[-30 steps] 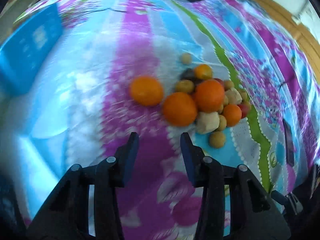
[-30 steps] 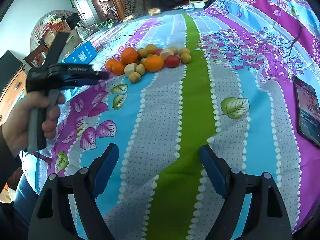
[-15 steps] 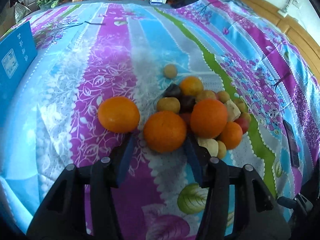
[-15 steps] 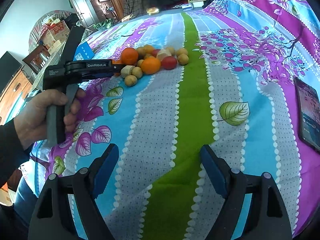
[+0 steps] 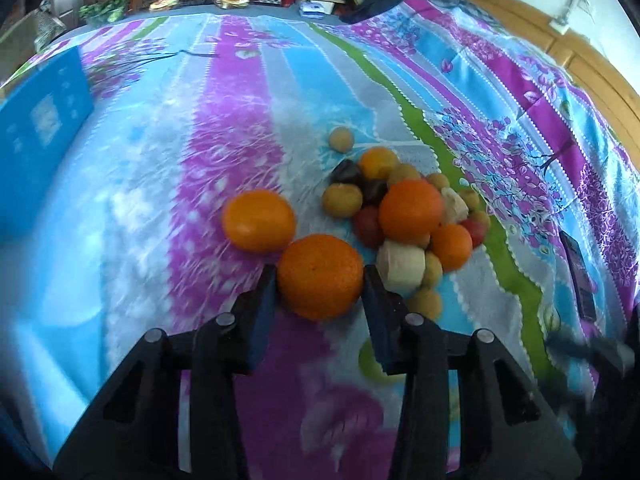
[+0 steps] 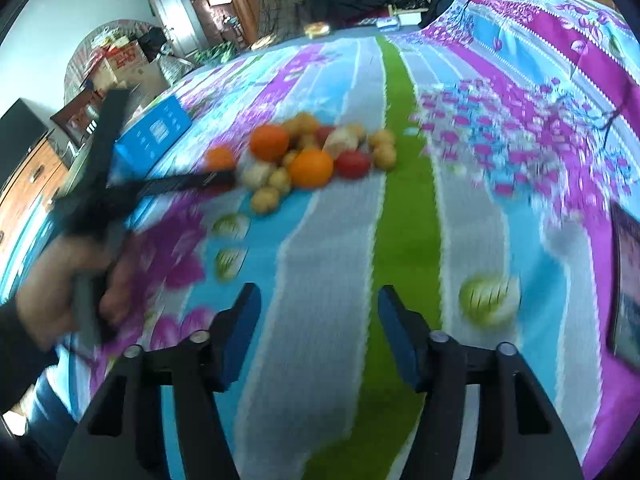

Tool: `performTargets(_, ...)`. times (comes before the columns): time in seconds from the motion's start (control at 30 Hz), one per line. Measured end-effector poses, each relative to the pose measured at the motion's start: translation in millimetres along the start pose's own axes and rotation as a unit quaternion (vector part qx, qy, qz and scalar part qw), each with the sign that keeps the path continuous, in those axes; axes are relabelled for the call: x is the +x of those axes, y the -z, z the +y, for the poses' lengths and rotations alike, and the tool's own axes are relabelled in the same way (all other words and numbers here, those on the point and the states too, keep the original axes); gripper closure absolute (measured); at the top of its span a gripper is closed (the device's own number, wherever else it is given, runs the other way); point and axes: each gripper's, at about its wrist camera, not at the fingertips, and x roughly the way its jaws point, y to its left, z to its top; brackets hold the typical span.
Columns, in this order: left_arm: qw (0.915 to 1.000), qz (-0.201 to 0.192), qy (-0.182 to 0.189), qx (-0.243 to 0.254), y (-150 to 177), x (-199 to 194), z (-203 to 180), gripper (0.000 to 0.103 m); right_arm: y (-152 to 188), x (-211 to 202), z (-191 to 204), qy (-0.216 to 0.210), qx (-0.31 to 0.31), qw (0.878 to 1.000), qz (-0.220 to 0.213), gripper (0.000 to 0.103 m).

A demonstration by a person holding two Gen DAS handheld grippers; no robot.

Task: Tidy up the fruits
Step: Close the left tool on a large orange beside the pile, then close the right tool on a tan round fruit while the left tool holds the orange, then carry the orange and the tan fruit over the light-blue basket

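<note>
Pinching an orange [image 5: 320, 276] between left gripper [image 5: 320, 300] jaws, barely past the tips. Could slip out, rolling into the fruit pile [image 5: 404, 216] just beyond. Right gripper [image 6: 318, 332] jaws spread, empty.

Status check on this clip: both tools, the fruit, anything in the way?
Left tool shut on large orange. Right tool open, empty, short of fruit pile. Second orange touching the gripped one; pale chunk crowding right finger.

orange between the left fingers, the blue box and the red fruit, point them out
orange [image 5: 320, 276], left wrist view, middle of its front face
blue box [image 6: 154, 133], right wrist view, centre of its printed top
red fruit [image 6: 352, 163], right wrist view, middle of its skin
</note>
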Motion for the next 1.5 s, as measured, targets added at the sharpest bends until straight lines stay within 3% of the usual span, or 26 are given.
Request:
performTargets(0.27, 0.9998, 0.005, 0.002, -0.017, 21, -10, 7, 0.061, -60, 59, -37, 0.043, -0.001, 0.999, 0.017, 0.051)
performTargets(0.3, 0.9998, 0.005, 0.003, -0.017, 21, -11, 8, 0.06, -65, 63, -40, 0.05, -0.01, 0.998, 0.02, 0.054)
performTargets(0.33, 0.9998, 0.006, 0.004, -0.017, 20, -10, 8, 0.06, -69, 65, -42, 0.055, -0.019, 0.998, 0.021, 0.064)
performTargets(0.43, 0.9997, 0.005, 0.009, -0.021, 19, -8, 11, 0.06, -75, 75, -47, 0.062, -0.057, 0.996, 0.032, 0.065)
performTargets(0.63, 0.9997, 0.003, 0.011, -0.02, 19, -6, 11, 0.06, -81, 86, -41, 0.033, -0.105, 0.993, 0.031, 0.065)
performTargets(0.8, 0.9998, 0.002, 0.009, -0.02, 18, -4, 10, 0.059, -87, 95, -40, 0.04, -0.11, 0.993, 0.027, 0.065)
performTargets(0.9, 0.9998, 0.001, 0.004, -0.017, 17, -3, 8, 0.059, -86, 96, -40, 0.049, -0.11, 0.992, 0.024, 0.07)
performTargets(0.93, 0.9998, 0.001, 0.003, -0.017, 17, -3, 8, 0.06, -86, 96, -39, 0.055, -0.111, 0.992, 0.022, 0.076)
performTargets(1.1, 0.9995, -0.008, -0.022, -0.021, 14, -12, 5, 0.061, -86, 82, -35, 0.073, -0.085, 0.994, 0.015, 0.077)
performTargets(1.33, 0.9967, -0.034, -0.072, -0.018, -1, -63, -6, 0.061, -78, 26, -15, 0.091, -0.007, 0.996, 0.0, 0.077)
performTargets(1.5, 0.9944, -0.041, -0.096, -0.018, -3, -98, -12, 0.061, -76, -9, 10, 0.098, 0.0, 0.995, -0.012, 0.077)
